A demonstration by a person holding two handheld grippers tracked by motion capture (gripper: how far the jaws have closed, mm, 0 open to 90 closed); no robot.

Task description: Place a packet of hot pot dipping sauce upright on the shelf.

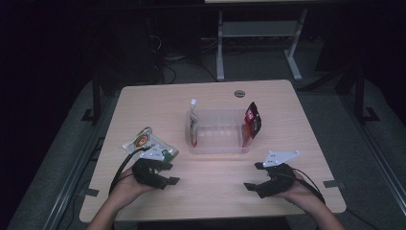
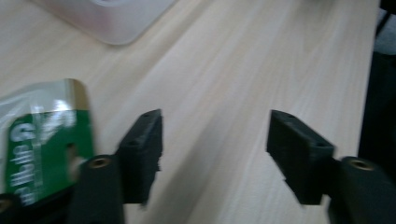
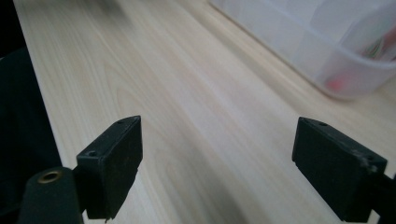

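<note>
On the table's (image 1: 143, 98) left part lies a flat green pouch (image 1: 143, 140), just beside the left gripper (image 1: 165, 175), which rests low near the front edge. In the left gripper view its jaws stand partly apart with only bare wood between them; the pouch (image 2: 44, 140) sits off to one side of the near jaw, outside the gap, so nothing is held. Further along, the clear bin (image 1: 219, 143) stands mid-table with a white-capped pouch (image 1: 193, 125) leaning at its left end and a red packet (image 1: 252, 120) propped at its right end. On the right, the right gripper (image 1: 253, 176) hovers low over bare wood, jaws wide and empty, well short of the bin (image 3: 327, 51).

Judging from this, the risk lies with the left gripper: the pouch is beside the jaws, not between them, so a squeeze from here would close on air or nip only the edge. A thin, slick foil pouch lying flat could also slide away across the smooth top or slip from a shallow pinch on the way to the bin. The two upright packs could topple if the bin is nudged.

The room is dim and both gripper views are blurred. The pouch's print is unreadable, and its near end is covered by the gripper's grey plate in the high view. Whether the red packet rests inside the bin or on its rim I cannot tell
</note>
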